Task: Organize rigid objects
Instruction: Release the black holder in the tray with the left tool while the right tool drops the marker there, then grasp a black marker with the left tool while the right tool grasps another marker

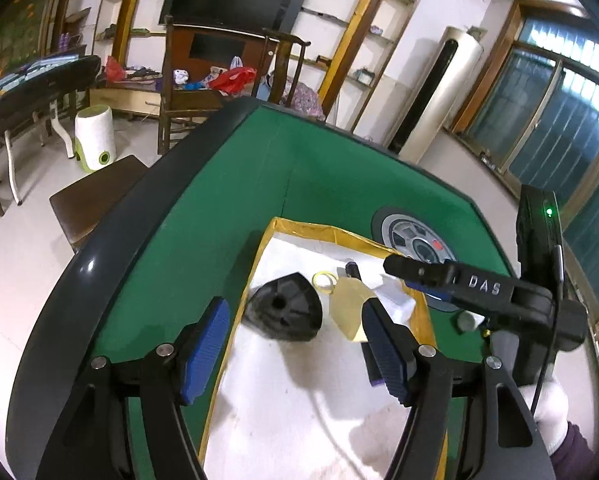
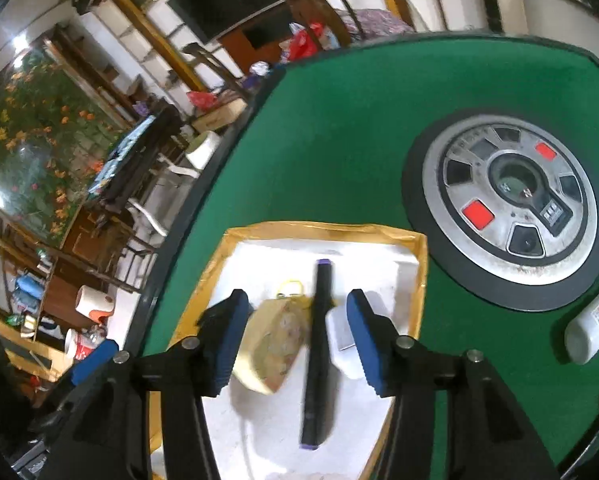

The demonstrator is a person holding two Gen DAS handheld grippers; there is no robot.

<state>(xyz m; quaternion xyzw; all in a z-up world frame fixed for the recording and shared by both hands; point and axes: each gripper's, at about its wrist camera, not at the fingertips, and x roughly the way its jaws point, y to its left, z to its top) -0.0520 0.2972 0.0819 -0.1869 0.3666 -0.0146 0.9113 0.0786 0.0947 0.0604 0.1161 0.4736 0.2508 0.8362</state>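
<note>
A gold-rimmed tray (image 1: 259,264) with a white lining lies on the green table. In it lie a black rounded block (image 1: 285,312), a yellow ring (image 1: 325,280), a cream wedge-shaped box (image 1: 349,308) and a black marker (image 2: 317,344) with purple ends. My left gripper (image 1: 295,344) is open above the tray, the black block just ahead between its fingers. My right gripper (image 2: 295,328) is open over the tray, its fingers on either side of the cream box (image 2: 273,344) and the marker. The right gripper also shows in the left wrist view (image 1: 403,268).
A round grey hub (image 2: 511,200) with red buttons sits in the table's middle. A white bottle (image 2: 595,324) lies on the felt to the right of the tray. The table's black rim (image 1: 111,240) runs along the left. Chairs and shelves stand beyond.
</note>
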